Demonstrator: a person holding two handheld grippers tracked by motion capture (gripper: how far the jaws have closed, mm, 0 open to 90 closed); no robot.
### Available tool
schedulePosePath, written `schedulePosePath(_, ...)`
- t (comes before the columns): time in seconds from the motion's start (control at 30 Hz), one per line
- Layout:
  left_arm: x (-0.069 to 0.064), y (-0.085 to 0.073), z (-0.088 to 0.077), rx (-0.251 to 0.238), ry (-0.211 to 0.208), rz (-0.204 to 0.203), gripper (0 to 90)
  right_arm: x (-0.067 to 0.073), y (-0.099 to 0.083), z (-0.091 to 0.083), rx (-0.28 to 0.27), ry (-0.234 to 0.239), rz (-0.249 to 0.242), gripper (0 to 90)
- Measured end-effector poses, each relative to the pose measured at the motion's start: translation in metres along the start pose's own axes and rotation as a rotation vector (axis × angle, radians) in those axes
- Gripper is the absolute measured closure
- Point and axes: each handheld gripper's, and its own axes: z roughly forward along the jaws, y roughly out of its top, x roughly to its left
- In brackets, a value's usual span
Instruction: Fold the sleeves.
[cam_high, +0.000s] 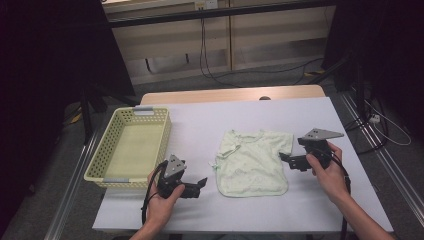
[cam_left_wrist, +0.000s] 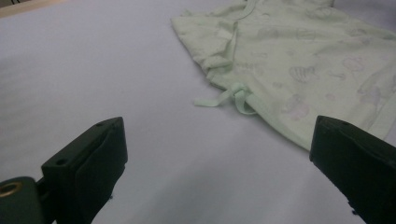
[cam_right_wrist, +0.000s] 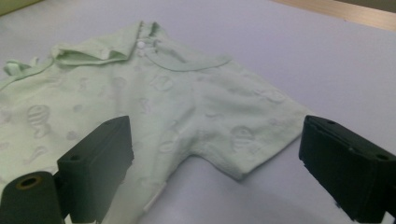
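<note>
While it lies spread flat near the middle of the lavender table (cam_high: 240, 112), the baby shirt (cam_high: 254, 161) shows pale mint cloth with a faint printed pattern, short sleeves, a small collar and a tie ribbon (cam_left_wrist: 232, 97) knotted at one side seam. Its print is too faint to make out clearly, and the right gripper view cuts off the shirt's hem. The left gripper (cam_high: 200, 186) sits just off the shirt's left edge, jaws spread wide and holding nothing. The right gripper (cam_high: 286, 159) hovers at the right sleeve (cam_right_wrist: 252, 135), also gaping wide, empty, with the sleeve between its jaws. A yellow basket (cam_high: 107, 145) stands well to the left.
</note>
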Motion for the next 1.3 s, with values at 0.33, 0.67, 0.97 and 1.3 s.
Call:
schedulePosePath(0.33,0.000,0.000,-0.002,-0.043,-0.002,-0.019,4.5,-0.012,0.010,0.016,0.021,0.005,-0.004,11.4)
schedulePosePath(0.67,-0.002,0.000,-0.004,-0.030,-0.022,-0.017,4.5,-0.033,0.028,0.036,0.067,-0.063,0.055,14.8)
schedulePosePath(0.97,0.000,0.000,-0.001,-0.019,-0.025,-0.027,4.5,-0.052,0.026,0.055,0.131,-0.084,0.092,30.2)
schedulePosePath(1.3,0.002,0.000,-0.001,-0.018,-0.018,-0.023,4.5,-0.073,0.022,0.057,0.122,-0.119,0.141,48.0)
